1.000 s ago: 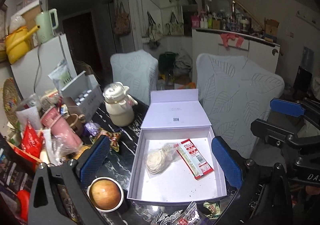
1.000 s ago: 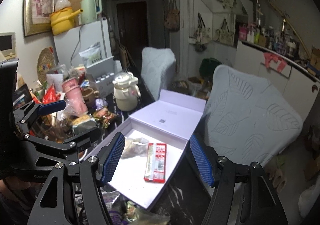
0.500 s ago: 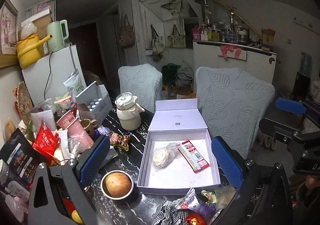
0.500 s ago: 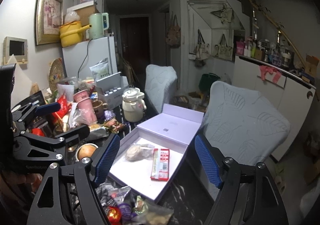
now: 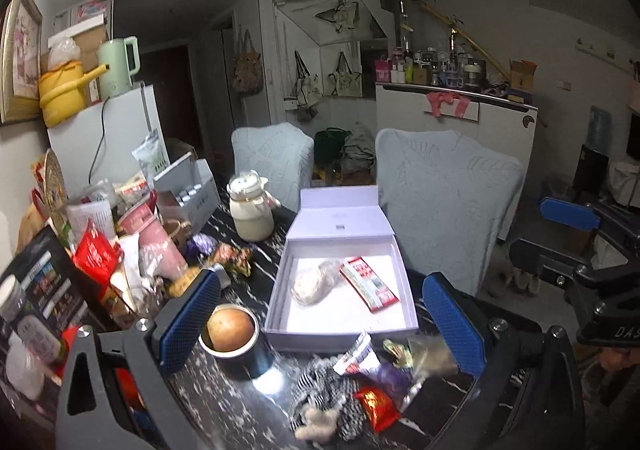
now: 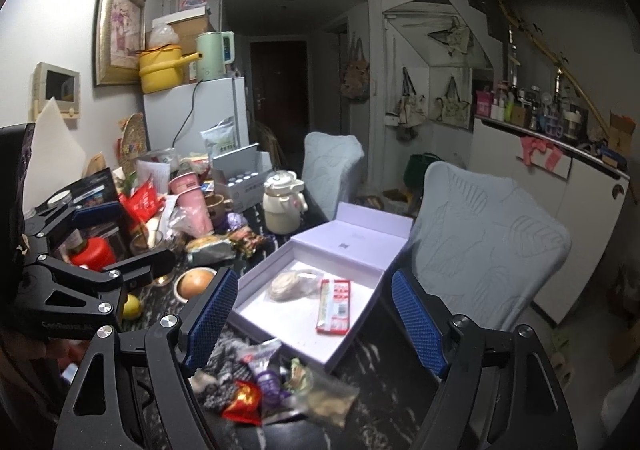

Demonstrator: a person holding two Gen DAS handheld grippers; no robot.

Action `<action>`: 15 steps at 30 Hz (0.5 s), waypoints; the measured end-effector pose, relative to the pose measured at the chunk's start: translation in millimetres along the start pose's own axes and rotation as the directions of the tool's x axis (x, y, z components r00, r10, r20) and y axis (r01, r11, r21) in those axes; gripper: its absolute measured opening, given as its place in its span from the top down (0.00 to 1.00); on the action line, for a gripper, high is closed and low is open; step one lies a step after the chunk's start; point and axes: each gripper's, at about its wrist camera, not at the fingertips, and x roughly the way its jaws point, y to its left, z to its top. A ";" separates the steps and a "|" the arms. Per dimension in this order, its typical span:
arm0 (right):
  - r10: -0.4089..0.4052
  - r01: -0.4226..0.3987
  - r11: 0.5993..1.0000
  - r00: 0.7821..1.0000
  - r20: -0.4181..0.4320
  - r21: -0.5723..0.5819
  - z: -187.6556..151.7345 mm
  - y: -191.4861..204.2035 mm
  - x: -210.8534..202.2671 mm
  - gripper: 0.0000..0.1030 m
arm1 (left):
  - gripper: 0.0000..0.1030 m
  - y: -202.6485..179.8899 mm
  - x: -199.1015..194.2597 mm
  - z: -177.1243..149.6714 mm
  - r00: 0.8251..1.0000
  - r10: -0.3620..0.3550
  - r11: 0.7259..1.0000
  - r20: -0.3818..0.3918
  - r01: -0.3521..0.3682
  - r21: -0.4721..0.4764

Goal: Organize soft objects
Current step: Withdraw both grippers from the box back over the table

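On the dark marbled table (image 5: pixel 224 402), both grippers have backed away from the open white box (image 5: pixel 340 334) compared with a second ago: the box looks smaller in both wrist views and a heap of soft items near the table's front edge has come into view. Left gripper (image 5: pixel 320 326) jaws wide, nothing between the pads. Right gripper (image 6: pixel 316 322) jaws also wide and empty, having just been opening. Already in the box: clear bag with a pale soft lump (image 5: pixel 316 282) and, touching it, a red-and-white packet (image 5: pixel 370 284). Still outside, just in front of the box: checkered cloth (image 5: pixel 328 390), red wrapper (image 5: pixel 376 408), crinkly clear bags (image 6: pixel 328 390). Likely a drop-off is finished and the pullback sets up the next pick from that heap. Task looks partway done.
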 end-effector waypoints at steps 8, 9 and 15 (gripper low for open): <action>0.018 -0.018 1.000 1.000 -0.020 -0.007 -30.7 17.6 -9.8 0.22 | 0.00 -4.5 -19.8 -33.4 1.000 -0.021 1.000 -0.005 0.021 -0.006; 0.020 -0.020 1.000 1.000 -0.022 -0.008 -33.6 18.9 -10.8 0.22 | 0.00 -4.9 -21.8 -37.0 1.000 -0.022 1.000 -0.006 0.022 -0.008; 0.044 -0.043 0.999 0.998 -0.048 0.015 -57.3 25.1 -16.4 0.22 | 0.00 -6.6 -30.9 -57.0 1.000 -0.026 0.999 -0.017 0.026 -0.023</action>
